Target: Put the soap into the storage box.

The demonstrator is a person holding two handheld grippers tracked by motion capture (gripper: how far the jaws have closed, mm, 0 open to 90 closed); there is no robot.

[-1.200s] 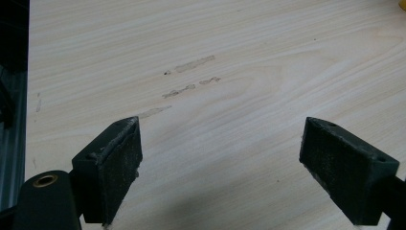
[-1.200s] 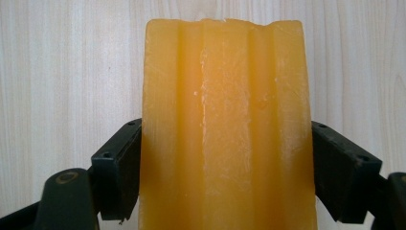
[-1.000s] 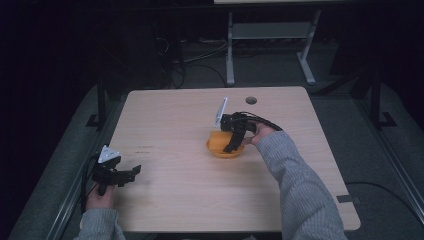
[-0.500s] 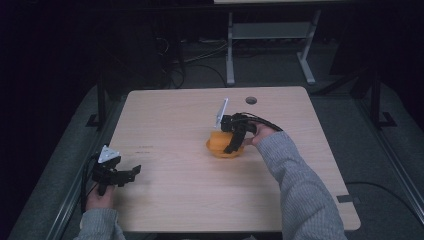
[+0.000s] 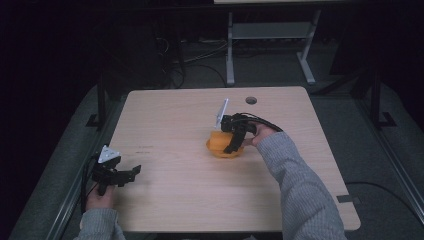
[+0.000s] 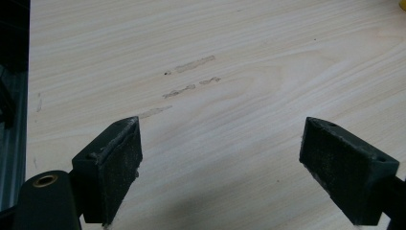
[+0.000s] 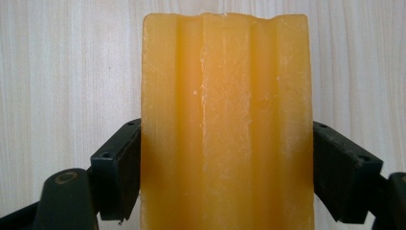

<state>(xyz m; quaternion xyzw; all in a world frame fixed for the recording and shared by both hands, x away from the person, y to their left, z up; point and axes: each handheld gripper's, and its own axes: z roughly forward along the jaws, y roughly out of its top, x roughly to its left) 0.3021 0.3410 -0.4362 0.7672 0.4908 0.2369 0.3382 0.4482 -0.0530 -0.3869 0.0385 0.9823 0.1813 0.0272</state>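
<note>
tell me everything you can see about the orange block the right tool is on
The orange block is a waxy, translucent yellow-orange bar with lengthwise ridges and grooves and a slightly chipped far end. It sits near the middle of the wooden table. The right tool has a jaw against each long side.

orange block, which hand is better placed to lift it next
Right: the right gripper has its jaws on both sides of the orange block. The left gripper sits open near the table's left edge.

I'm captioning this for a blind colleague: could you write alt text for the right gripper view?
A ridged orange block stands clamped between the two black jaws of the right hand-held gripper, above a pale wooden table.
</note>
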